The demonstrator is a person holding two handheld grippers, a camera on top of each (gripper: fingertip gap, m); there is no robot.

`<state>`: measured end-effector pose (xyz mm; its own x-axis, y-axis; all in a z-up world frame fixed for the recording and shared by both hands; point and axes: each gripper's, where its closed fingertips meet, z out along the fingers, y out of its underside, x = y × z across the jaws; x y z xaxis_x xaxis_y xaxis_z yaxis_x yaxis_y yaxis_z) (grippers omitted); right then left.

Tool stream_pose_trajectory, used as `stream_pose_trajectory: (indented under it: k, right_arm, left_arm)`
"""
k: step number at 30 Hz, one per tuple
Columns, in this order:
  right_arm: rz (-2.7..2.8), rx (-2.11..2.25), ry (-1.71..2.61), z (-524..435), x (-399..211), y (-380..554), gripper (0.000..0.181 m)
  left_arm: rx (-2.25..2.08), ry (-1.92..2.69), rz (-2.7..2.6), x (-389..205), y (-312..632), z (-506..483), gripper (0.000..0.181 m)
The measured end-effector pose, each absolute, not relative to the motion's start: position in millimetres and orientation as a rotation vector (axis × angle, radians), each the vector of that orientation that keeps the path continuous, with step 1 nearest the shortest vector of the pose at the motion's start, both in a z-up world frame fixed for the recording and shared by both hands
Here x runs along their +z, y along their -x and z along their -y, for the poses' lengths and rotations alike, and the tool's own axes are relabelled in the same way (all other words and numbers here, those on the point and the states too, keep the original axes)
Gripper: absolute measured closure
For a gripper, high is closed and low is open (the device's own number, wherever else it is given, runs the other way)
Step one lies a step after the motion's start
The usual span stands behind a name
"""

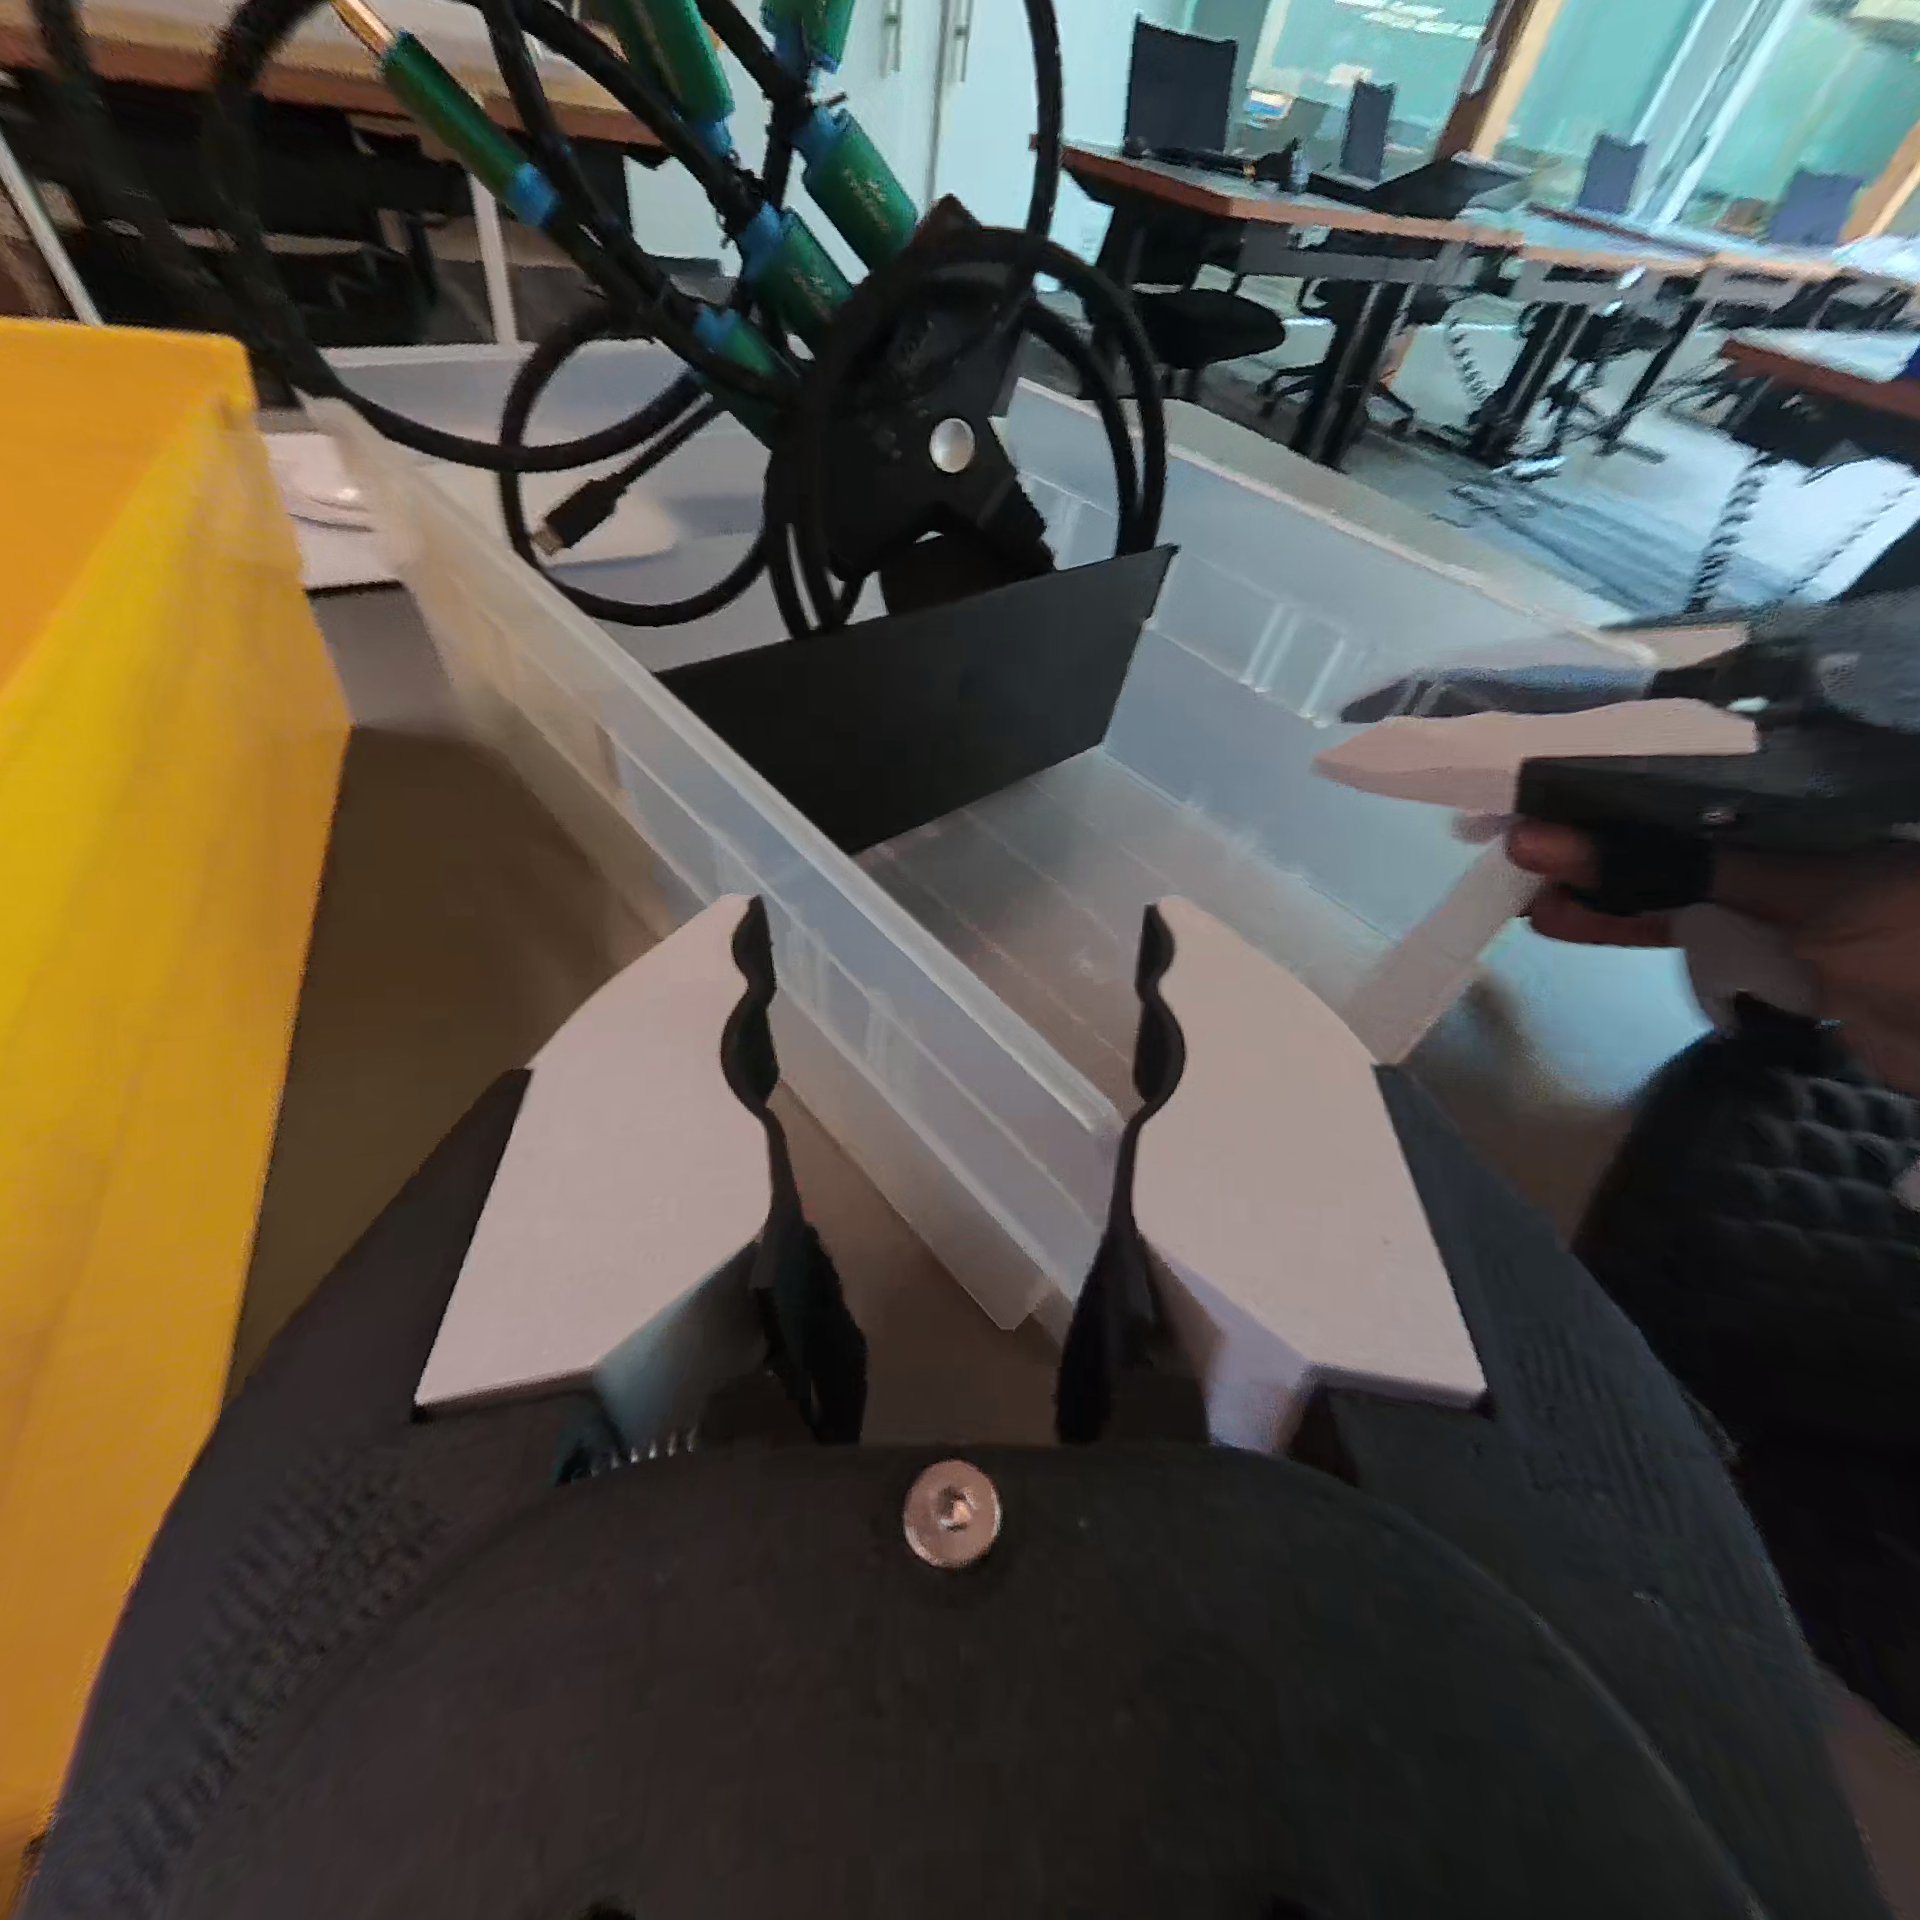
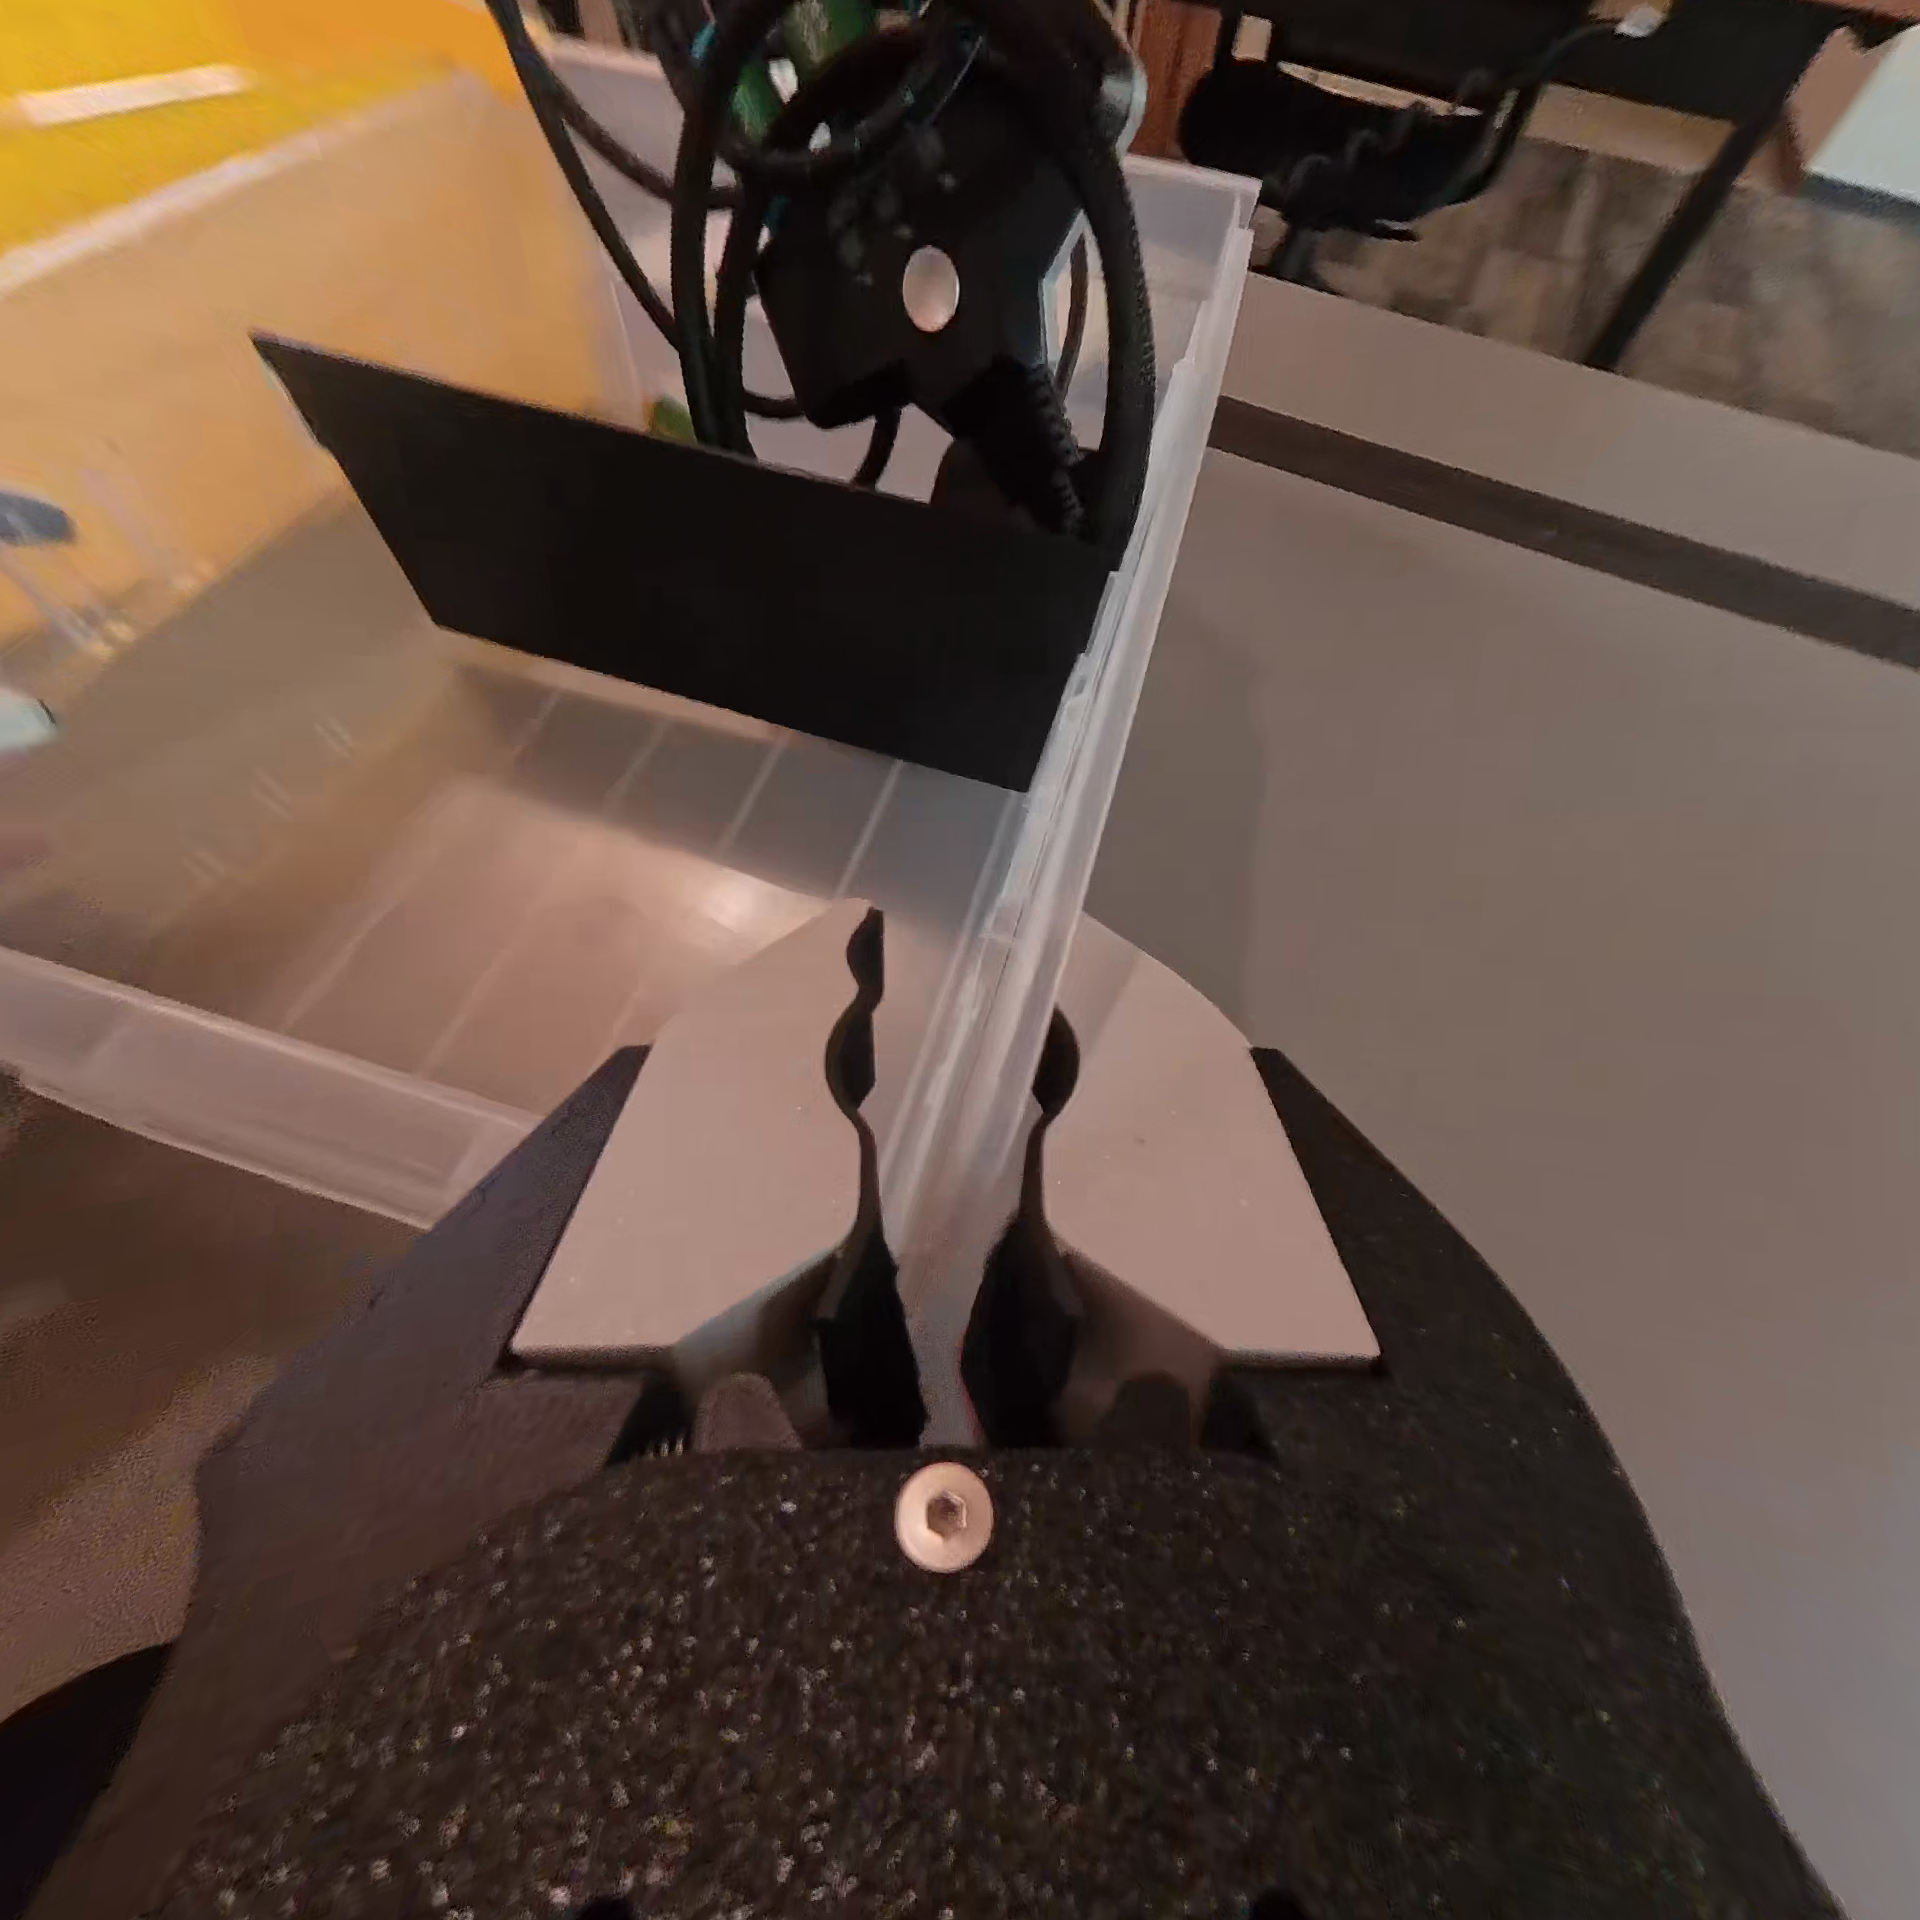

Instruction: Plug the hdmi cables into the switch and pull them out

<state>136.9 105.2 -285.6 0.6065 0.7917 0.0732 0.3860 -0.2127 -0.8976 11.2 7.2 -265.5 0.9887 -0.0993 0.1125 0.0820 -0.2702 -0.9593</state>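
1. Clear plastic bin (image 1: 1195,665) sits on a grey counter (image 2: 1507,831), split by a black divider (image 1: 914,686).
2. Behind the divider, the black switch (image 1: 914,416) stands among looped black cables (image 1: 1091,343) with green plugs (image 1: 862,177).
3. Left gripper (image 1: 951,1039) has its jaws wide apart astride the bin's left wall, gripping nothing.
4. Right gripper (image 2: 956,1049) has its jaws closed onto the bin's right wall.
5. Yellow box (image 1: 114,831) stands left of the bin.
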Motion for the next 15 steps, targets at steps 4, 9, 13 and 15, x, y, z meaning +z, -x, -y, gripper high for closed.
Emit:
stream_pose_trajectory:
  k: [4, 9, 13, 15]
  right_arm:
    - [0.947, 0.330, 1.839, -99, -285, -145, 0.164]
    - [0.904, 0.272, 1.817, -88, -278, -153, 0.166]
    - [0.859, 0.268, 1.795, -84, -257, -159, 0.166]
    - [0.840, 0.265, 1.772, -81, -238, -159, 0.165]
  left_arm:
    - [-0.090, 1.811, 0.010, -264, -5, -3, 0.133]
    - [-0.120, 1.794, 0.000, -256, -6, -1, 0.138]
    - [-0.141, 1.722, -0.047, -228, -11, 1, 0.137]
    - [-0.132, 1.662, -0.058, -206, -9, 4, 0.140]
